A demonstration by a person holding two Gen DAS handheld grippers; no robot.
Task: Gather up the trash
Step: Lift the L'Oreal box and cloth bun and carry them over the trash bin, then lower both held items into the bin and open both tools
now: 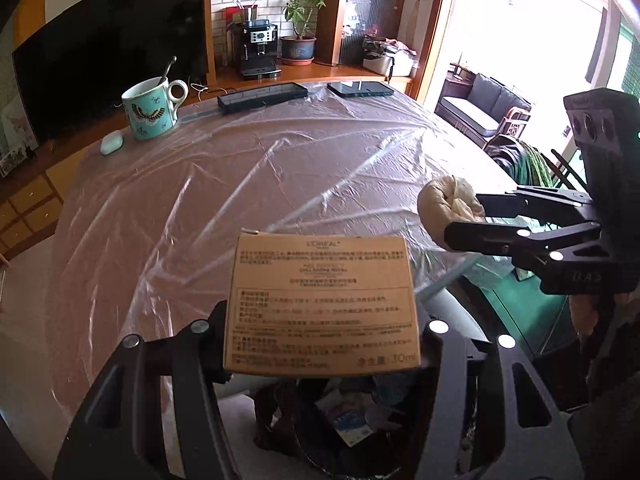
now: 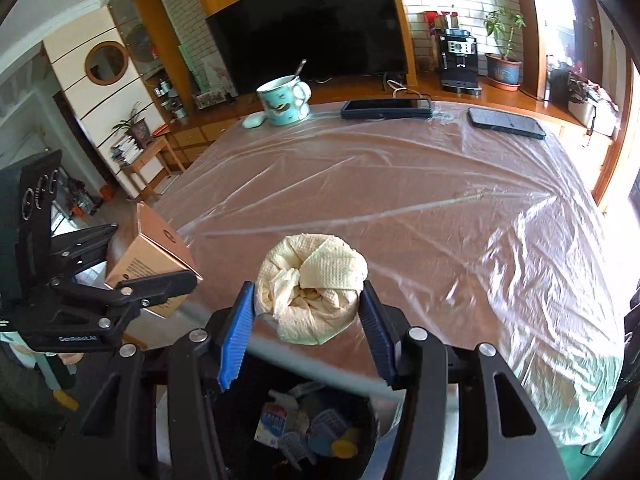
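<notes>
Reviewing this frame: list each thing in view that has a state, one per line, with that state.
left gripper: shut on the cardboard box
cardboard box: held above the bin
right gripper: shut on the paper wad
paper wad: crumpled, held off the table
trash bin: open, already holding rubbish
mug: upright, spoon inside
TV: off
plastic table cover: spread, wrinkled

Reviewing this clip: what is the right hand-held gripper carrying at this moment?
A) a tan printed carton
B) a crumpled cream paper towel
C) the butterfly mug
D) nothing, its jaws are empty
B: in the right wrist view the right hand-held gripper has its blue pads pressed on either side of the crumpled cream paper towel, above the trash bin; the carton is in the left hand-held gripper.
</notes>
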